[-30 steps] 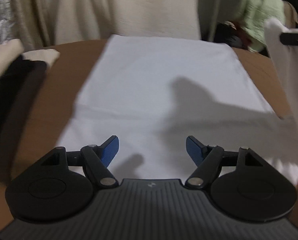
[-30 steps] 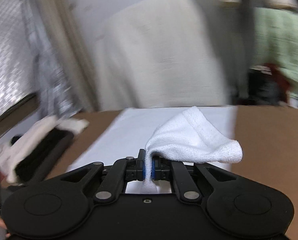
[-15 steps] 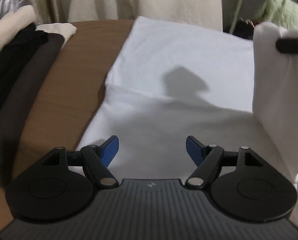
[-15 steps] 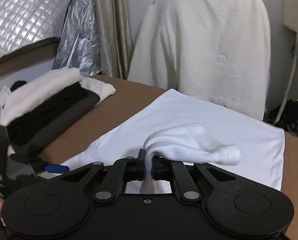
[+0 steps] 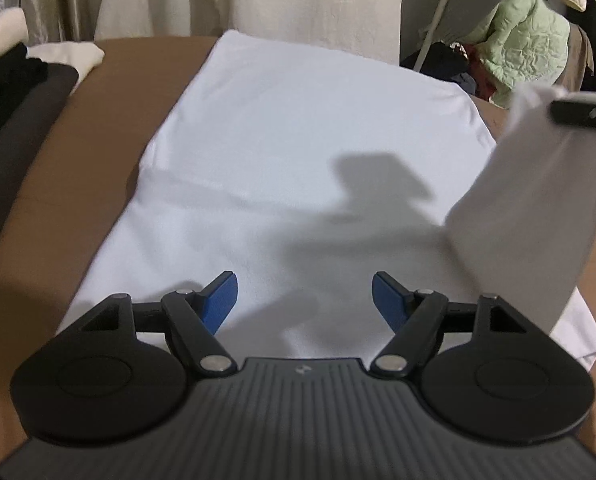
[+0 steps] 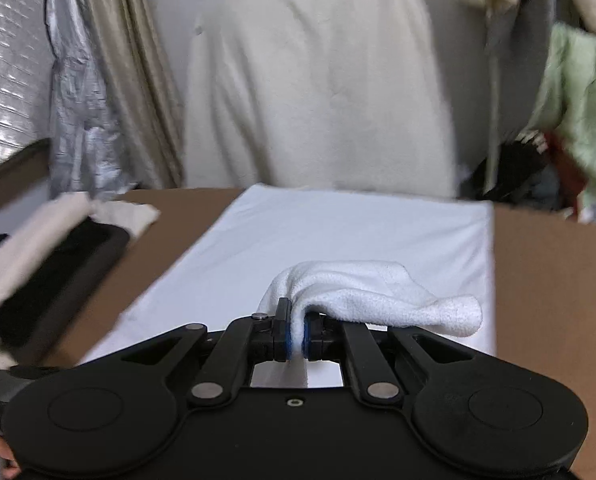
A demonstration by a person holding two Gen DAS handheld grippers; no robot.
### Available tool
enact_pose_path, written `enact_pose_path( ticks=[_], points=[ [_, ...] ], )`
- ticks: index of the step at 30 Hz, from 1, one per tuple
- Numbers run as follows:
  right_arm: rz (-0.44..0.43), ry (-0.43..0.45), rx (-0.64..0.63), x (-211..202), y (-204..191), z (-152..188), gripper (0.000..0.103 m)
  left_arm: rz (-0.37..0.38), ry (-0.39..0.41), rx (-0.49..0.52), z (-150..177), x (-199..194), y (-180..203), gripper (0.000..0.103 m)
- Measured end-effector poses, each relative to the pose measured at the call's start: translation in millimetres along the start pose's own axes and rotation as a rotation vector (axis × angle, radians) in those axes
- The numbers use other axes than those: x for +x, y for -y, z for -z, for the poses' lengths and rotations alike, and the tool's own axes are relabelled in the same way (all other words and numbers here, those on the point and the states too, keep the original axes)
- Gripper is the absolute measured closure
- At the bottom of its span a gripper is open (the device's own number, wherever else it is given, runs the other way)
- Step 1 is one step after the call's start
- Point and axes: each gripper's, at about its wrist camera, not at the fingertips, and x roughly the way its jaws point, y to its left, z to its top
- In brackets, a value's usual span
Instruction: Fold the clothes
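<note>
A white shirt (image 5: 298, 152) lies spread lengthwise on the brown table (image 5: 109, 128), partly folded, with a fold line across its left side. My left gripper (image 5: 304, 300) hovers open over the shirt's near end, nothing between its blue pads. My right gripper (image 6: 295, 336) is shut on a bunched corner of the white shirt (image 6: 374, 296), held up above the cloth. In the left wrist view that lifted flap (image 5: 538, 200) hangs at the right from the right gripper's finger (image 5: 582, 112).
A stack of folded black, grey and cream clothes (image 5: 13, 92) sits on the table's left side. Behind the table stands a chair draped in cream cloth (image 6: 322, 80). A pale green jacket (image 5: 526, 44) and dark items hang at the back right. A silver curtain (image 6: 77, 80) hangs left.
The right gripper has swung back toward the right with the shirt's corner still pinched, the flap now hanging farther right. The left gripper stays open and has drifted slightly over the shirt.
</note>
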Motion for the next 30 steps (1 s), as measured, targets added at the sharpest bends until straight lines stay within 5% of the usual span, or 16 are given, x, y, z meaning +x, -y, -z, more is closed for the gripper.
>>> enact_pose_path(
  ticks=[6, 8, 9, 11, 16, 23, 30],
  points=[
    [-0.268, -0.139, 0.024, 43, -57, 23, 0.086, -0.065, -0.055, -0.059, -1, 5, -24, 0.025],
    [-0.365, -0.189, 0.047, 51, -75, 31, 0.066, -0.08, -0.164, -0.138, 3, 2, -37, 0.025],
    [-0.413, -0.214, 0.059, 55, -83, 34, 0.047, -0.087, -0.219, -0.178, 6, 0, -44, 0.025],
    [-0.429, -0.19, 0.081, 45, -83, 44, 0.039, -0.039, -0.204, -0.249, 14, -12, -57, 0.025],
    [-0.232, -0.185, 0.057, 8, -31, 80, 0.039, -0.019, -0.163, -0.324, 13, -20, -78, 0.025],
    [0.134, -0.224, -0.058, -53, 23, 164, 0.039, -0.209, -0.062, -0.289, 2, -20, -91, 0.025],
    [0.39, -0.137, -0.166, -82, 16, 215, 0.039, -0.143, -0.008, -0.178, -4, 7, -91, 0.02]
  ],
)
